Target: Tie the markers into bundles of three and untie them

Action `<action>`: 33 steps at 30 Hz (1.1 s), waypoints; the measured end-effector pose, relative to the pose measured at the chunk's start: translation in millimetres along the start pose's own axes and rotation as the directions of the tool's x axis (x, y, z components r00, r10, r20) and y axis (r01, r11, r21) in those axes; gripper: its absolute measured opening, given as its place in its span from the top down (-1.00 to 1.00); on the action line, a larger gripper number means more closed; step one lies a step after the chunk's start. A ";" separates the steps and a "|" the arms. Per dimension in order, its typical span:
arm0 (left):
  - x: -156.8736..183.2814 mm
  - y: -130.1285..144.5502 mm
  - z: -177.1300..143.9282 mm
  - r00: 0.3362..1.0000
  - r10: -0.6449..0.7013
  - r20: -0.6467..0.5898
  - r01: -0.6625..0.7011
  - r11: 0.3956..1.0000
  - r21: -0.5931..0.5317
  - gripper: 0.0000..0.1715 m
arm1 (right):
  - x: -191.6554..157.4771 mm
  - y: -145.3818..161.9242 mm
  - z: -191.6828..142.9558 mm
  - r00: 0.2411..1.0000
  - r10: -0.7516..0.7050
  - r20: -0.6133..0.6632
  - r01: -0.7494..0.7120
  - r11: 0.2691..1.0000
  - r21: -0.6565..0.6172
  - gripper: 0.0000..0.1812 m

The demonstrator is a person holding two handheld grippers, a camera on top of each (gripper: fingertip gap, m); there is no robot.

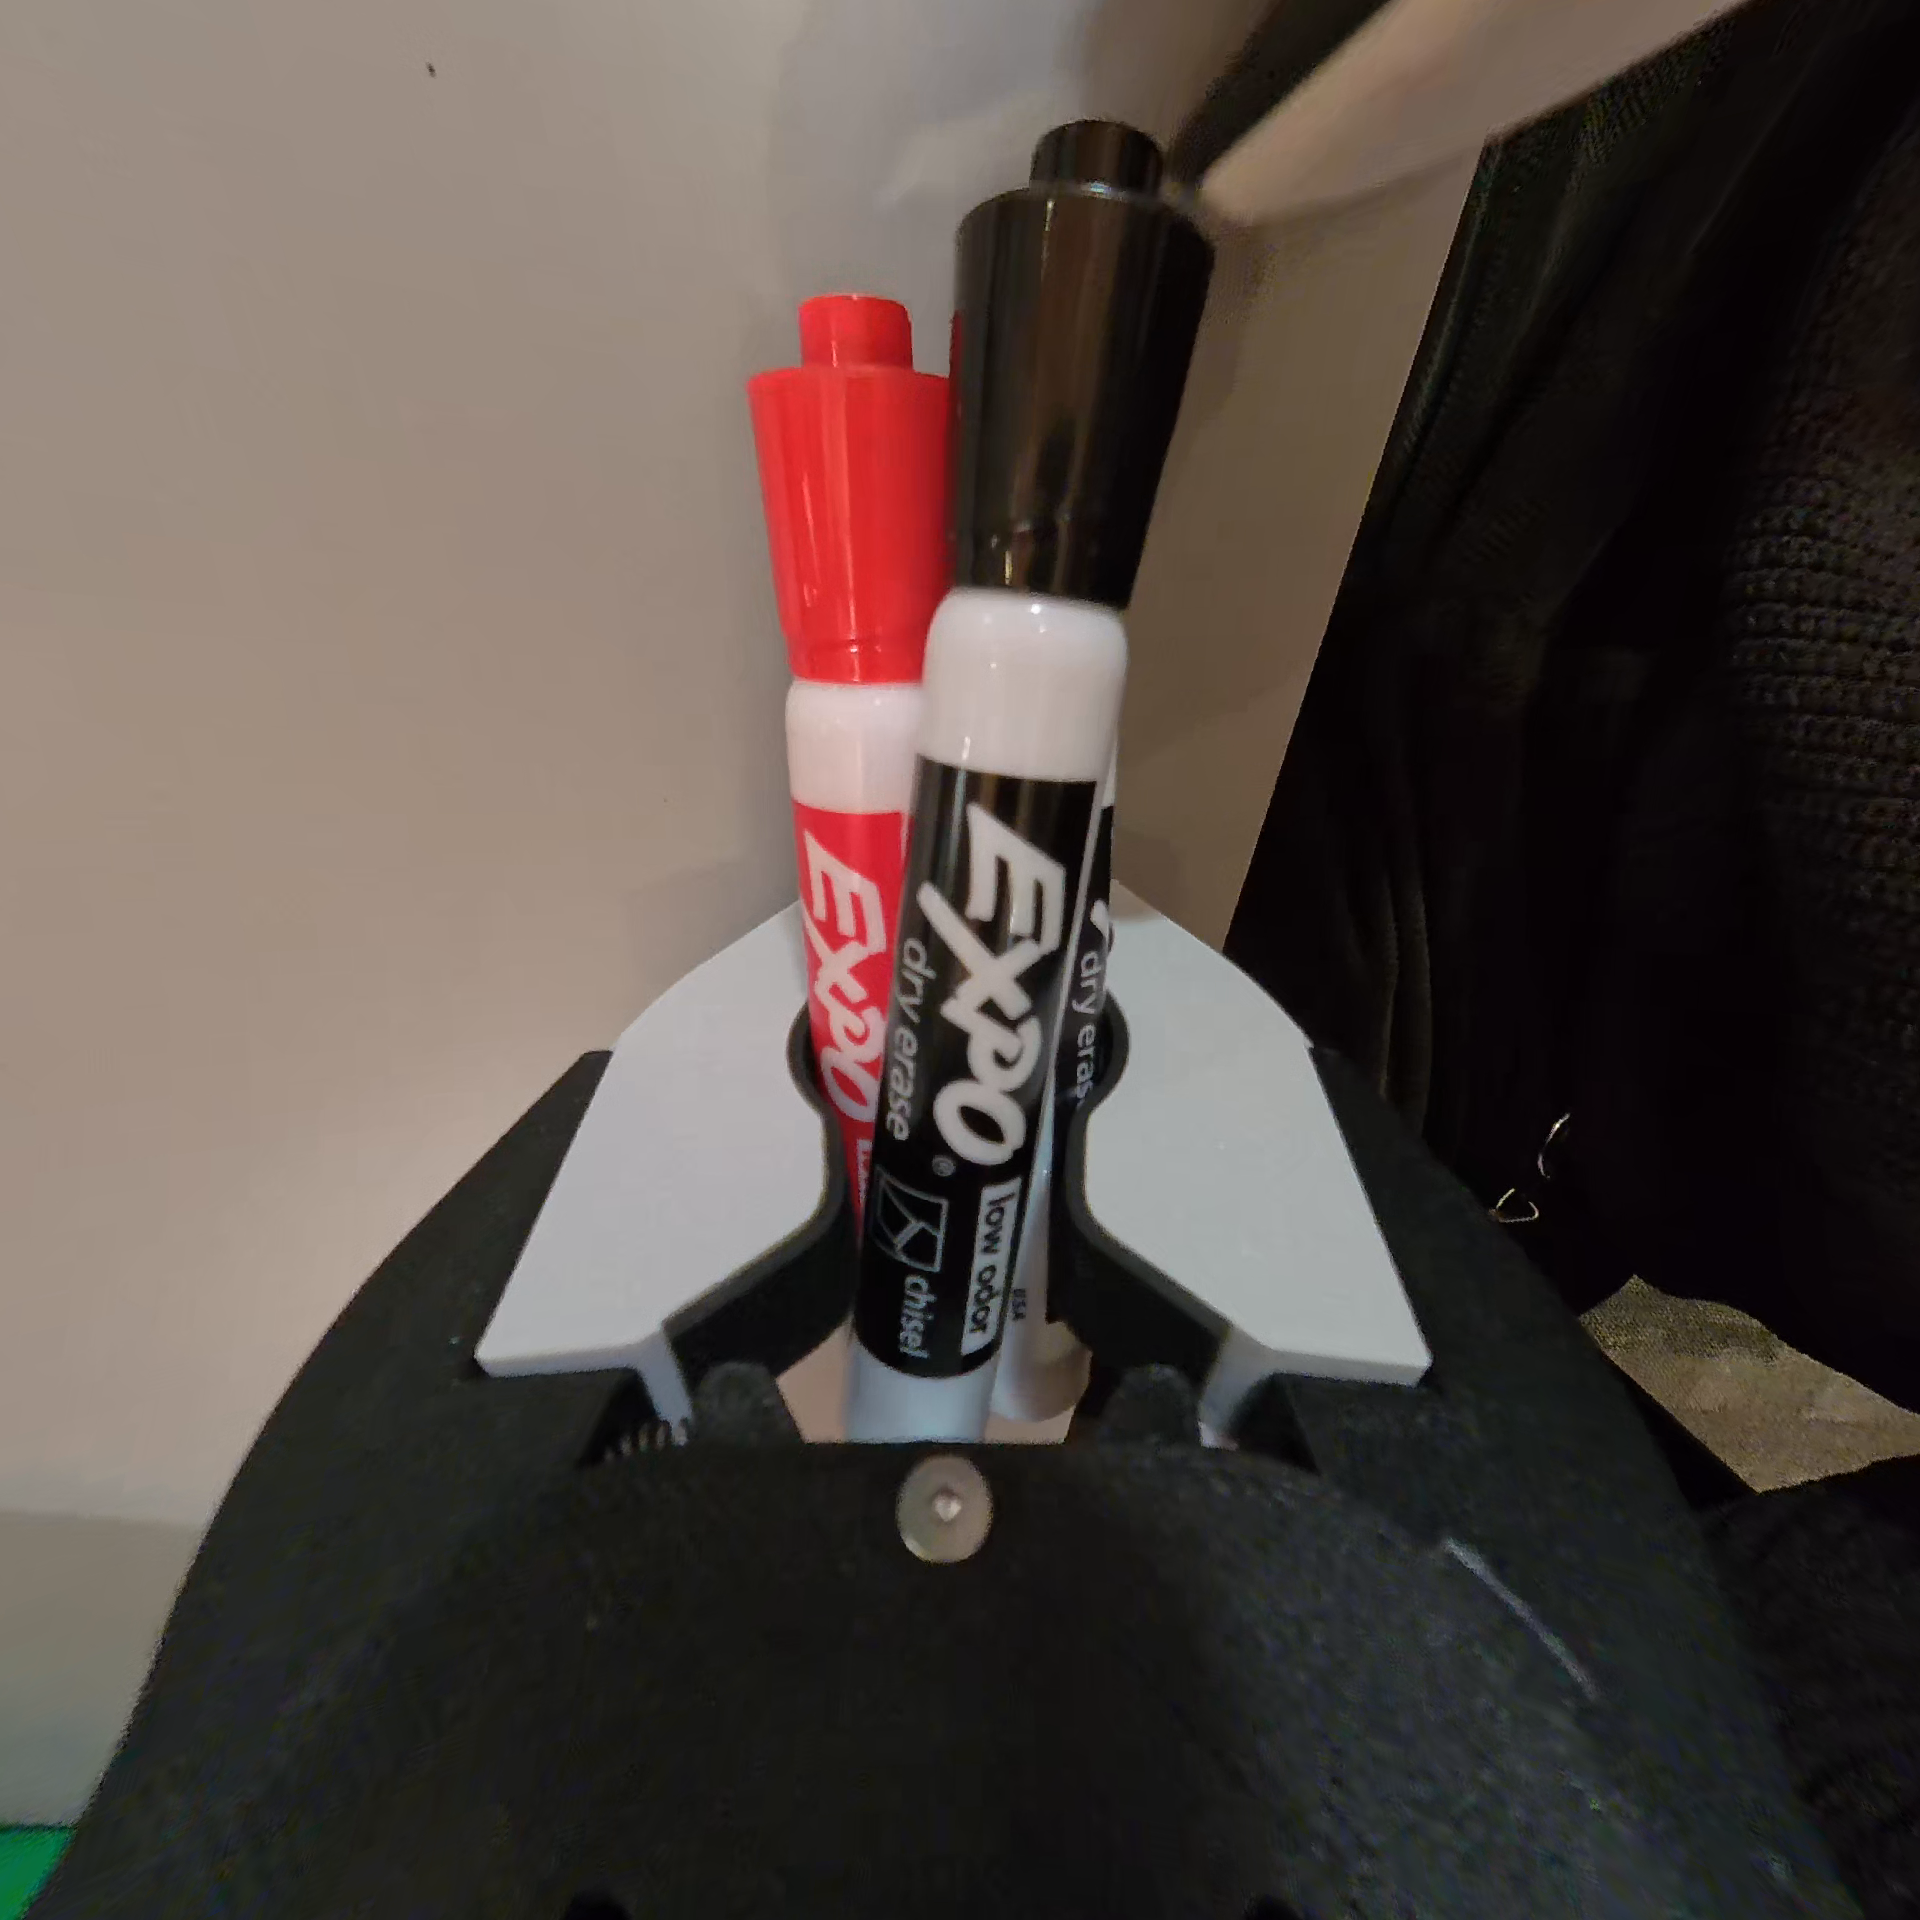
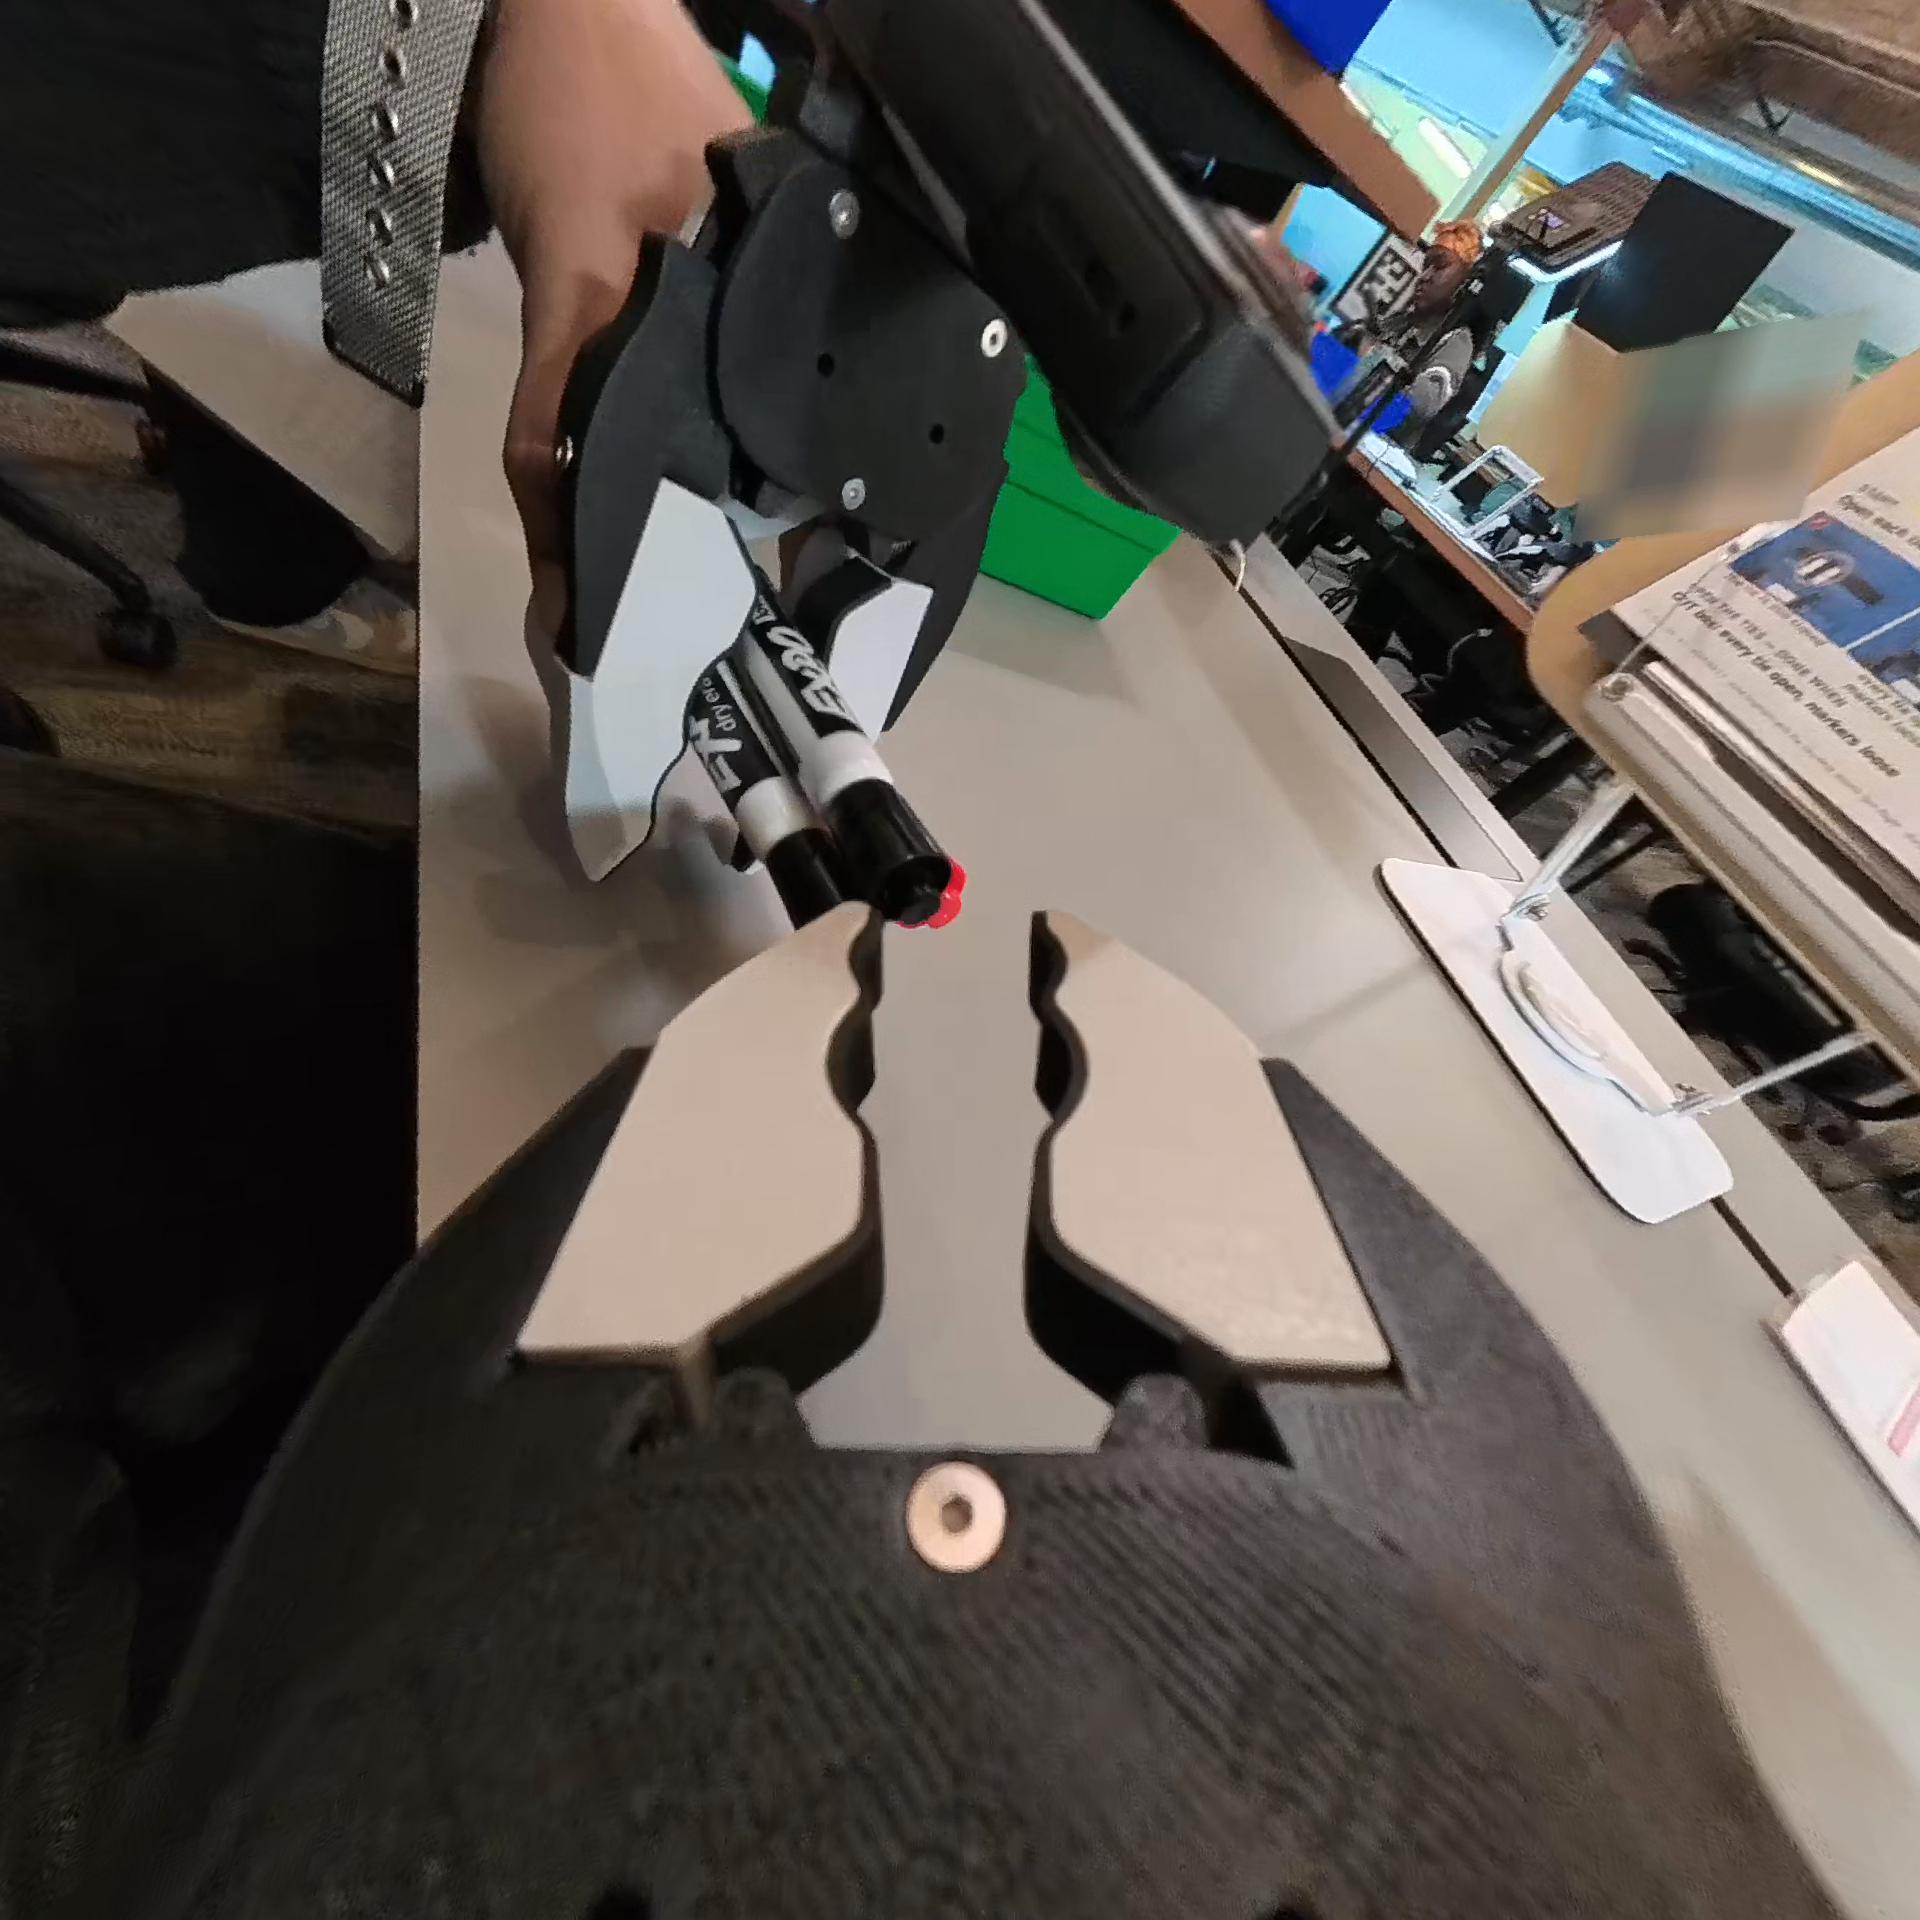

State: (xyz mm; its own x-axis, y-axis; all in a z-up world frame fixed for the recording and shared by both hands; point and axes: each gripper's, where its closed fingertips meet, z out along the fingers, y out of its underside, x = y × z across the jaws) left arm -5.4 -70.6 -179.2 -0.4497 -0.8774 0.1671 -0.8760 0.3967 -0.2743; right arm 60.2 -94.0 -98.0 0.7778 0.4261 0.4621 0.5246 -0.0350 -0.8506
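Note:
My left gripper (image 1: 961, 935) is shut on three markers, which stick out forward past its grey fingers. They are a red marker (image 1: 852, 540), a black marker (image 1: 1049, 727) in front, and a second black one (image 1: 1091, 997) mostly hidden behind it. In the right wrist view the left gripper (image 2: 748, 790), held by a hand (image 2: 582, 208), points the markers (image 2: 831, 769) down at my right gripper (image 2: 954, 925). The right gripper is open and empty. The marker caps, one of them red (image 2: 948, 896), sit just beyond its fingertips, and one black cap is close to its left fingertip (image 2: 842, 935).
The grey table (image 2: 1195, 831) runs away ahead. A green bin (image 2: 1060, 540) stands behind the left gripper. A white stand base (image 2: 1558, 1039) holding a printed sheet (image 2: 1787, 665) is at the right, with a white card (image 2: 1860, 1382) nearer. Dark clothing (image 1: 1610, 727) fills the right of the left wrist view. Some 11 centimetres of space lies between my two pairs of fingers.

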 end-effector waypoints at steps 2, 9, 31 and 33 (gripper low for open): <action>-0.5 0.4 -1.1 1.000 -0.004 -0.001 0.004 1.000 0.004 0.49 | 4.7 -2.4 -2.0 0.999 0.037 -0.012 -0.036 0.999 0.017 0.81; 1.5 -1.1 -1.0 1.000 0.001 -0.004 -0.001 1.000 0.004 0.49 | 0.8 0.2 -0.6 0.996 0.087 0.027 -0.087 0.996 -0.008 1.00; -1.0 -0.5 -7.0 1.000 -0.007 0.010 0.007 1.000 0.022 0.49 | -6.3 22.5 9.9 0.923 0.384 0.036 -0.376 0.916 -0.142 0.93; -1.1 -0.7 -7.7 1.000 -0.008 0.010 0.007 1.000 0.026 0.49 | -11.6 27.6 12.0 0.922 0.382 0.055 -0.368 0.913 -0.179 0.88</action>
State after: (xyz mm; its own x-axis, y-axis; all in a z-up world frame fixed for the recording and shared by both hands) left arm -5.7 -67.9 -171.9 -0.4412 -0.8831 0.1599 -0.8745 0.3831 -0.2974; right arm 61.5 -89.1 -129.9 0.8990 0.4291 0.0874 0.2547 -0.3500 -0.9015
